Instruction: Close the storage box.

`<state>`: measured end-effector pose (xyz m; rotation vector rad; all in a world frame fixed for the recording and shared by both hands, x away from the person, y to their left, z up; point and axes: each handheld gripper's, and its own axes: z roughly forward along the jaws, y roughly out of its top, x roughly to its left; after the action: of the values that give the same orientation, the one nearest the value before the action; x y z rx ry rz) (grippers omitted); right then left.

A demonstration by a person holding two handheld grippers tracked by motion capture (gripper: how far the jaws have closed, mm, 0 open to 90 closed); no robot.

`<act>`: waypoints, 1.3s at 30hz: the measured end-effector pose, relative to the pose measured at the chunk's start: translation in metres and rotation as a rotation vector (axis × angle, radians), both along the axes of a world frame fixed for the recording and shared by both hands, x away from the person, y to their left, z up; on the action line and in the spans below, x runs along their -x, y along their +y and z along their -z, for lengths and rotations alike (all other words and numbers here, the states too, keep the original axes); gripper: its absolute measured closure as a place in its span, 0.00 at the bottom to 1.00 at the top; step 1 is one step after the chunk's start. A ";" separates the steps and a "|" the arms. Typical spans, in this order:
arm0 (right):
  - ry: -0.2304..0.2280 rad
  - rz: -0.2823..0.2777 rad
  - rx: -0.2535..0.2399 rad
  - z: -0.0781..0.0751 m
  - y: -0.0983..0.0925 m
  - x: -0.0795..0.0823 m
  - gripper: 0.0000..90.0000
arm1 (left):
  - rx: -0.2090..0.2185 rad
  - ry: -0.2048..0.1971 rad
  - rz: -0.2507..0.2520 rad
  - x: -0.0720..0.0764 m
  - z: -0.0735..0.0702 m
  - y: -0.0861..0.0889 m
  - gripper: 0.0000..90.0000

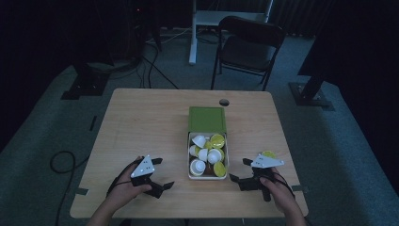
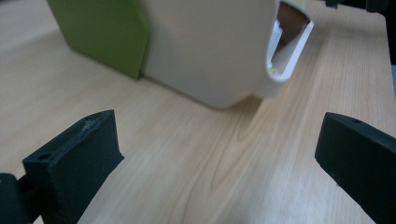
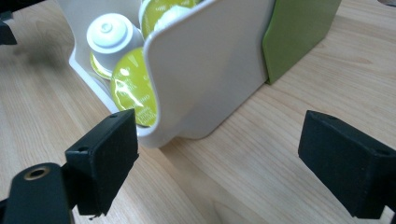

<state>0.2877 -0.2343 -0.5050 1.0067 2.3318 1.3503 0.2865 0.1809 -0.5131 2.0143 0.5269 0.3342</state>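
Note:
A white box (image 1: 190, 162) lies in the middle of the wooden table (image 1: 141, 122), its green sleeve (image 1: 207, 118) slid toward the far end. Several white capsules (image 1: 203, 154) with yellow-green lids fill it. My left gripper (image 1: 163, 173) rests open on the table left of the box, and between its wide-apart jaws the box's white wall (image 2: 210, 51) and green sleeve (image 2: 102, 32) stand close ahead. My right gripper (image 1: 239, 170) rests open to the right of the box, facing a white capsule (image 3: 112, 32), a yellow-green lid (image 3: 133, 84) and the sleeve (image 3: 299, 32). Neither gripper holds anything.
One loose yellow-green capsule (image 1: 269, 154) lies on the table just behind the right gripper. A cable hole (image 1: 224, 102) sits near the far table edge. A dark folding chair (image 1: 249, 42) stands beyond the table, and cables (image 1: 61, 162) lie on the floor at left.

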 end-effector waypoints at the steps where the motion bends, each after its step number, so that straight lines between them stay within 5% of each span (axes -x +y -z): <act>1: -0.005 0.000 -0.003 -0.001 0.000 0.000 0.13 | 0.001 -0.013 0.007 0.000 -0.001 -0.001 0.00; 12: -0.021 0.014 -0.059 -0.004 0.008 0.000 0.13 | 0.052 -0.102 0.062 0.000 -0.005 -0.021 0.00; 23: -0.026 0.002 -0.066 -0.005 0.014 -0.007 0.13 | 0.119 -0.096 0.038 -0.009 -0.004 -0.034 0.00; 39: -0.013 0.027 -0.063 -0.001 0.015 -0.015 0.13 | 0.162 -0.082 0.008 -0.030 -0.005 -0.042 0.00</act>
<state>0.3026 -0.2194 -0.5040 1.0399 2.2712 1.4239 0.3167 0.1393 -0.5085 1.8378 0.4795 0.3565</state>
